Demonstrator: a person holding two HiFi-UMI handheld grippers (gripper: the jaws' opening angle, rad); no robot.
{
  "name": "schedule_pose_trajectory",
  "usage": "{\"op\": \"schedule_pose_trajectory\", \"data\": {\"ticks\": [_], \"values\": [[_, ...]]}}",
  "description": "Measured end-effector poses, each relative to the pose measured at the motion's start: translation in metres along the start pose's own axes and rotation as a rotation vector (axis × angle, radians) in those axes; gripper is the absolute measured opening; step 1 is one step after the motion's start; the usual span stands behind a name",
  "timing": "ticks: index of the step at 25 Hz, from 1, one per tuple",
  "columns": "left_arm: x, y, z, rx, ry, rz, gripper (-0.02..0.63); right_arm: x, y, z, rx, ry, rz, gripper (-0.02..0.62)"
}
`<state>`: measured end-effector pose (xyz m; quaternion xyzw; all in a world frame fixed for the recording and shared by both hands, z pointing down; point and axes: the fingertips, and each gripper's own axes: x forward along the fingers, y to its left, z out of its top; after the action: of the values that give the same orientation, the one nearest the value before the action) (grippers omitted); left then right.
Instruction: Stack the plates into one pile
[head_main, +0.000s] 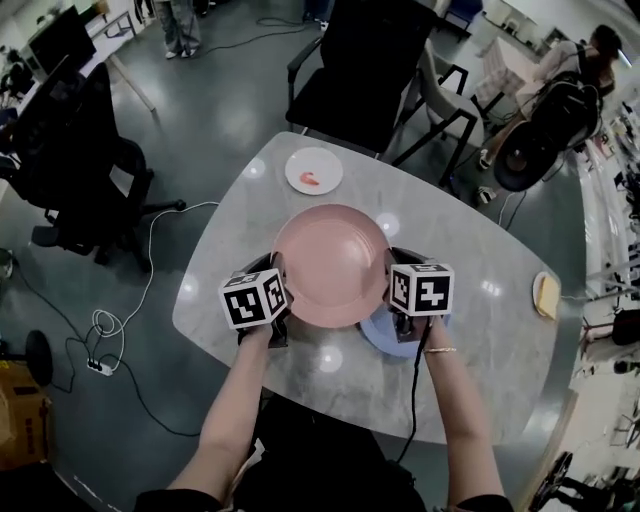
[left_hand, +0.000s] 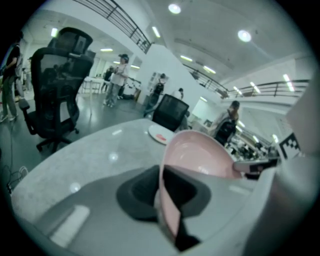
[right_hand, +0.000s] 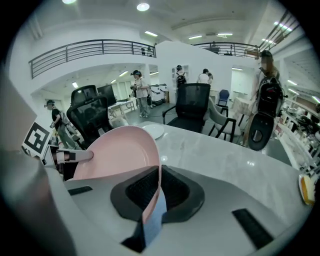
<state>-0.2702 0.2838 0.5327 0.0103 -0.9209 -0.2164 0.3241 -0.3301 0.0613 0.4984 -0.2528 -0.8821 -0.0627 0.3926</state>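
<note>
A smooth, round pink plate (head_main: 330, 262) is held over a glossy, grey marbled surface (head_main: 480, 330) with rounded corners. Its left rim is clamped in the nearly closed jaws of the left gripper (left_hand: 162, 192), and its right rim in those of the right gripper (right_hand: 154, 195). A pale blue plate (head_main: 383, 335) lies partly beneath it. A small white plate (head_main: 313, 170) sits well apart near the far edge, with bare surface between.
</note>
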Motion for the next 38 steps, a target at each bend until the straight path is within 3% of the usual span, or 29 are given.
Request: {"op": "schedule_pose_trajectory", "data": {"ticks": [9,16,24,38], "values": [[0.034,-0.118,-0.031,0.153,0.081,-0.172,0.032,-0.072,-0.095,-0.066,0.195,-0.030,-0.163,0.018],[0.050,-0.173,-0.064,0.254,0.157,-0.224,0.032,-0.104,-0.139,-0.117,0.317,-0.039,-0.230,0.018],[0.065,-0.195,-0.085,0.329,0.186,-0.233,0.037,-0.112,-0.159,-0.143,0.367,-0.056,-0.270,0.020],[0.072,-0.200,-0.091,0.528,0.157,-0.166,0.057,-0.096,-0.163,-0.163,0.384,-0.050,-0.268,0.020]]}}
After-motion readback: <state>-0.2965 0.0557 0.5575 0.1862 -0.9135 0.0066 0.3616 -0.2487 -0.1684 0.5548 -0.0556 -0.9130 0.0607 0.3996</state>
